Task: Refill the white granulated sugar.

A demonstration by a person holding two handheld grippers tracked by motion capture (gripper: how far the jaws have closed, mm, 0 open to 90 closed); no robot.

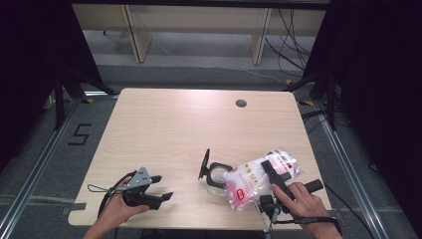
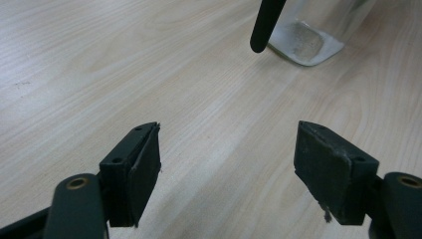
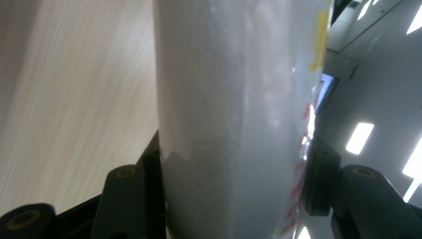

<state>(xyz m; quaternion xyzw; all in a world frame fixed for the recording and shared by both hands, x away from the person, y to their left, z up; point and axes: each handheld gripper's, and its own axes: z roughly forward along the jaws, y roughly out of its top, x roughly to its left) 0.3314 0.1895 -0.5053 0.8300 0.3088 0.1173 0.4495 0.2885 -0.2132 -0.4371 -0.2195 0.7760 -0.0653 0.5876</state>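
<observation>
A clear plastic bag (image 1: 256, 179) of white powder with a pink label lies tilted at the table's front right. My right gripper (image 1: 268, 167) is shut on it, and the bag (image 3: 239, 114) stands pinched between that gripper's (image 3: 234, 164) jaws. The bag's lower end leans over a clear jar (image 1: 216, 178) whose black flip lid (image 1: 204, 163) stands open. My left gripper (image 1: 164, 186) is held open at the front left, jaws pointing right toward the jar with nothing between them. In the left gripper view the gripper (image 2: 226, 149) hovers low over bare wood, with the jar's base (image 2: 306, 42) and lid (image 2: 266, 22) ahead.
The light wooden table (image 1: 174, 129) has a round cable hole (image 1: 241, 103) at the back right. Beyond it are a grey floor, a wooden bench frame (image 1: 137, 35) and loose cables (image 1: 293, 45). Dark curtains flank both sides.
</observation>
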